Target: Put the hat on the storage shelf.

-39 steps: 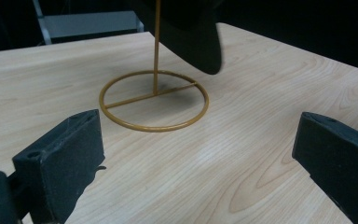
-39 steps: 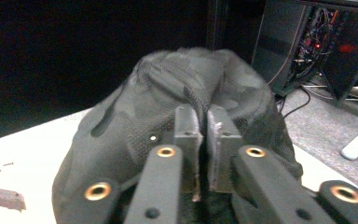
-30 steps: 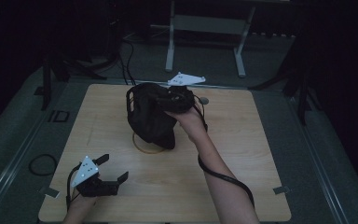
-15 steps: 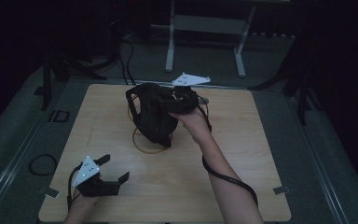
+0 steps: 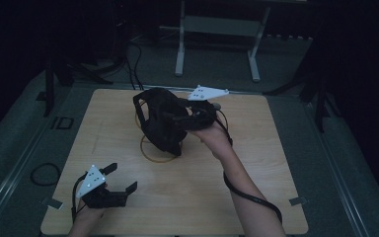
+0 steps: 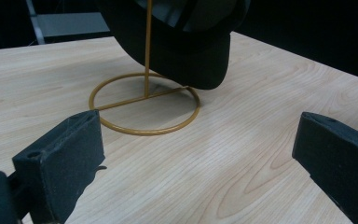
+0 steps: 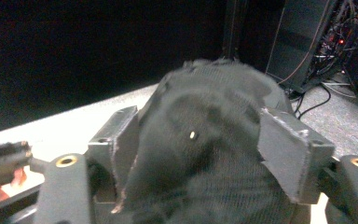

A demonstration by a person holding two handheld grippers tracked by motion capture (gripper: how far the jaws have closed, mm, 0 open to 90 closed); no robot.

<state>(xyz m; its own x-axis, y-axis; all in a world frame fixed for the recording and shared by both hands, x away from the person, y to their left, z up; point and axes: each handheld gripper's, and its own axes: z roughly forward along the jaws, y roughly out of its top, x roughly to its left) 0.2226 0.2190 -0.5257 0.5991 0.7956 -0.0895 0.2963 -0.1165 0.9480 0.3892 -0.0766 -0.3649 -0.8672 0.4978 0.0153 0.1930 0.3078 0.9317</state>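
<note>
Between the two black blocks of the right tongs [image 7: 200, 154] sits the crown of a black cap [image 7: 205, 140], cloth bulging up past both of them, so these tongs are pinching the cap from either side. From the high view the same right tongs [image 5: 190, 118] hold the cap [image 5: 163, 121] above the far middle of the counter [image 5: 276, 148], the person's right hand [image 5: 212, 138] gripping from the near side with the forearm stretched out over the wood. The cap hangs tilted, its bulk leaning toward the person's left, over a thin gold wire stand [image 5: 155, 148]. A grip across the crown looks chosen to keep the soft cloth from slipping while it is steered on or off the stand's post; which of the two is under way cannot be told.

Near the front left corner of the counter, the left tongs [image 5: 116, 185] rest low with their blocks spread wide and nothing between them, well apart from the cap. Their own camera looks across bare wood at the stand [image 6: 144, 105]: a round ring base lying flat, a crossbar, and an upright post rising into the underside of the cap [image 6: 182, 51], whose brim dips to just above the ring's far side. Parked open and aimed at the base, the left tongs [image 6: 200, 158] seem placed ready to steady the light stand, which could tip or slide.
</note>
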